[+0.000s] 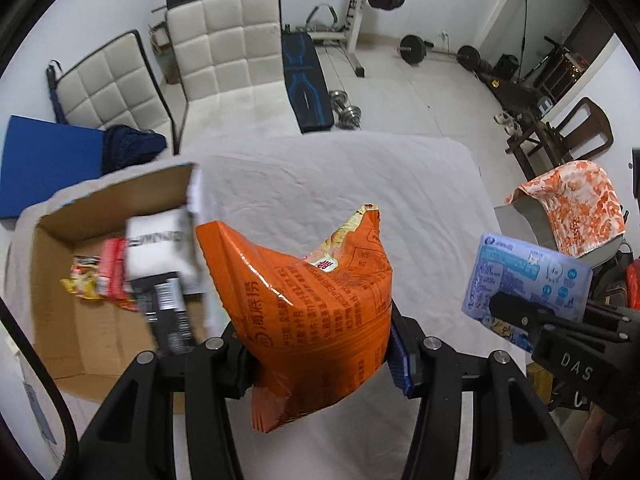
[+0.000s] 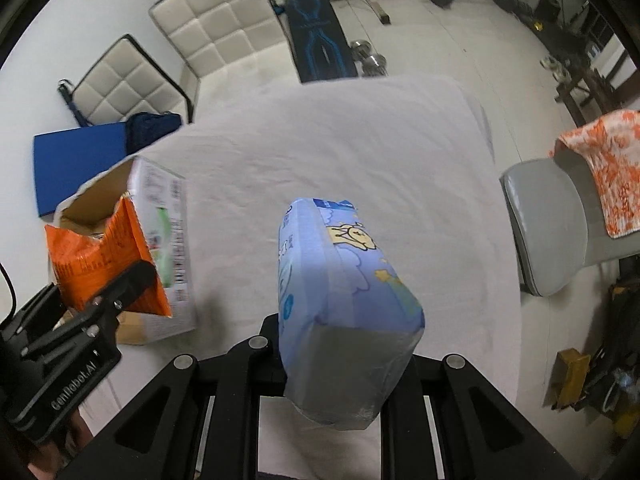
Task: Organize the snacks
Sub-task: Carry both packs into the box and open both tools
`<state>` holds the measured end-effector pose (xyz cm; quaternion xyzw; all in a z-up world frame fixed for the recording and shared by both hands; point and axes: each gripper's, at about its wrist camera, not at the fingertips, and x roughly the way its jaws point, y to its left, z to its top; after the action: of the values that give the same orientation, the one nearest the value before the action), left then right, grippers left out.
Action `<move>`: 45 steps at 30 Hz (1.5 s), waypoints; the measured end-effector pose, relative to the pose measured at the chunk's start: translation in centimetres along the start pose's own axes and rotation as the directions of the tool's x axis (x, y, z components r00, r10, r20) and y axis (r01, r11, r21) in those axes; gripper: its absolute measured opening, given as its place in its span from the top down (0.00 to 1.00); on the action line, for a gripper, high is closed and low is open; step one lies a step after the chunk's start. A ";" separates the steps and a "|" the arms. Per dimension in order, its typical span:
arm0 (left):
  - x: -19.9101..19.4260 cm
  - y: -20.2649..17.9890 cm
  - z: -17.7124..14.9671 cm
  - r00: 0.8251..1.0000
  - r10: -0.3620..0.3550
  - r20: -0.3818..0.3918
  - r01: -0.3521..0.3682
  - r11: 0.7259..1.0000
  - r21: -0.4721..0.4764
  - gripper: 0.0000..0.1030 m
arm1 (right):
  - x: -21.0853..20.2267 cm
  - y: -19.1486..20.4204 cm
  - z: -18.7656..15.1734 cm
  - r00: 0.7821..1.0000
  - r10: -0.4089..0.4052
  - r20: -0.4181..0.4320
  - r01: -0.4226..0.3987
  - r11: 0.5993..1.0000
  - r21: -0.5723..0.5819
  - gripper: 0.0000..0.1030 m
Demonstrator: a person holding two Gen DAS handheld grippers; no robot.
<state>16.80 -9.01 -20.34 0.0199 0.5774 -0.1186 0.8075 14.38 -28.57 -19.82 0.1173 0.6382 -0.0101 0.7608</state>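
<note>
A: Which step is this?
B: Mid-carry. The left tool [image 1: 320,356] clamps the orange bag [image 1: 308,312] above the tabletop [image 1: 340,184], with the box [image 1: 72,312] at its nine o'clock. The right tool [image 2: 340,384] pinches the blue pack [image 2: 340,300].
A: Next?
B: Probably swing left and release over the box.
A: Views differ?
B: Only the left shows the snacks [image 1: 132,276] inside the box.

blurred: white, red, yellow and black snack packets [image 1: 152,264] inside open brown cardboard box [image 1: 60,280], labels unreadable | hidden: left claw [image 1: 320,364] pads behind crinkled orange foil snack bag [image 1: 312,312] | hidden: right claw [image 2: 340,372] fingertips behind pale blue soft plastic pack [image 2: 340,312]
</note>
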 end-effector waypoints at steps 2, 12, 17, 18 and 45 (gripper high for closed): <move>-1.6 1.5 -0.7 0.999 0.015 0.029 -0.015 1.000 0.004 0.52 | -0.9 2.5 -0.6 1.000 0.000 0.026 0.000 1.000 -0.017 0.82; -7.3 9.9 -3.6 0.993 0.070 0.094 -0.068 0.997 -0.027 0.52 | -2.1 14.8 -3.8 0.997 0.063 0.044 -0.058 0.992 -0.113 0.82; -9.3 14.7 -4.9 0.989 0.101 0.111 -0.094 0.993 -0.069 0.52 | -1.3 20.7 -5.1 0.996 0.088 0.029 -0.082 0.981 -0.176 0.82; -9.4 15.9 -5.2 0.988 0.110 0.109 -0.101 0.991 -0.082 0.52 | -1.0 21.8 -5.2 0.995 0.097 0.023 -0.091 0.979 -0.184 0.82; 4.8 31.8 -8.2 0.966 -0.020 -0.257 -0.064 0.947 -0.315 0.51 | 17.1 35.1 -4.1 0.964 0.135 -0.228 -0.190 0.953 -0.236 0.79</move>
<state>17.46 22.48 -30.93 -0.0897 0.6885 -0.0106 0.7196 19.38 8.63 -31.28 0.0708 0.6986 0.1477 0.6965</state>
